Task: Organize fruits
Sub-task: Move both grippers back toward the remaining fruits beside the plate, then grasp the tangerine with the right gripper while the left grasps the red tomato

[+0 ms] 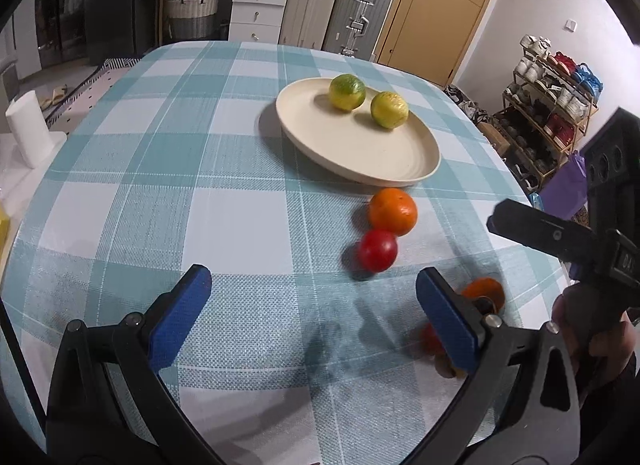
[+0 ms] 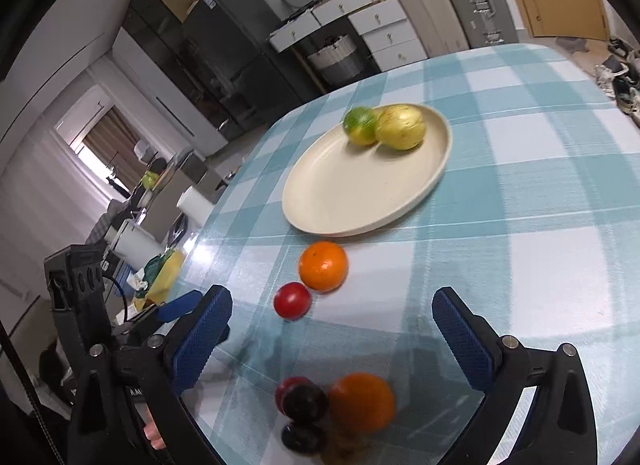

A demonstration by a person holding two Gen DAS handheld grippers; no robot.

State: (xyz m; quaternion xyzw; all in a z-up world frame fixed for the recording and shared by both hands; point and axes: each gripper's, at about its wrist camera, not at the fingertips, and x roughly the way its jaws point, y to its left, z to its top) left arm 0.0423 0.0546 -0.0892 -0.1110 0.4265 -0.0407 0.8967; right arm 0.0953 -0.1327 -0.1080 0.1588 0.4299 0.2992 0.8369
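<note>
Teal-checked cloth covers the worktop (image 1: 200, 185), where a cream plate (image 1: 360, 161) holds two yellow-green citrus (image 1: 347, 92). Just off its rim sit an orange (image 1: 393, 211) touching a red fruit (image 1: 377, 250); nearer, blurred, lie another orange (image 2: 362, 401), a red one and two dark ones. Both the left claw (image 1: 312, 313) and right claw (image 2: 332, 333) gape wide, empty. Best straddle one fruit squarely, closing gently so it doesn't roll.
</note>
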